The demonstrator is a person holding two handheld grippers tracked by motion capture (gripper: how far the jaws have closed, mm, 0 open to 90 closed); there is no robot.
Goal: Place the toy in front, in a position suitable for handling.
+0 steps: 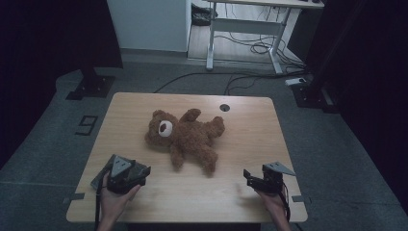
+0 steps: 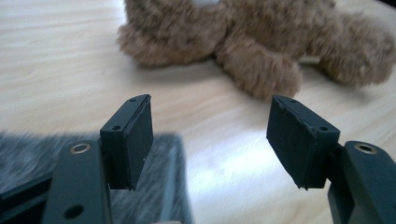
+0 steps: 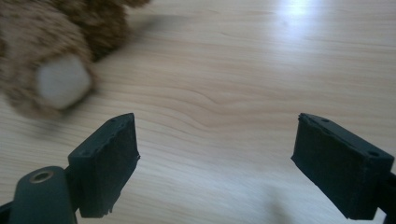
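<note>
The teddy bear (image 1: 185, 137) sprawls across the middle of the tabletop (image 1: 250, 144), the single obstacle. Bare wood lies open at 3 o'clock and 9 o'clock of it. Between the left gripper (image 1: 144, 172) and the right gripper (image 1: 246, 175), the near strip at 6 o'clock stands free.

From the high view we look forward and down from above the near edge, taking in the whole surface (image 1: 250, 125) and the floor beyond. In the left gripper view we sit low over the surface at its near left, facing along the left tongs (image 2: 210, 140) to the teddy bear (image 2: 261, 42) close ahead. In the right gripper view we sit equally low at the near right behind the right tongs (image 3: 215, 158), sharing that bear with the others.
</note>
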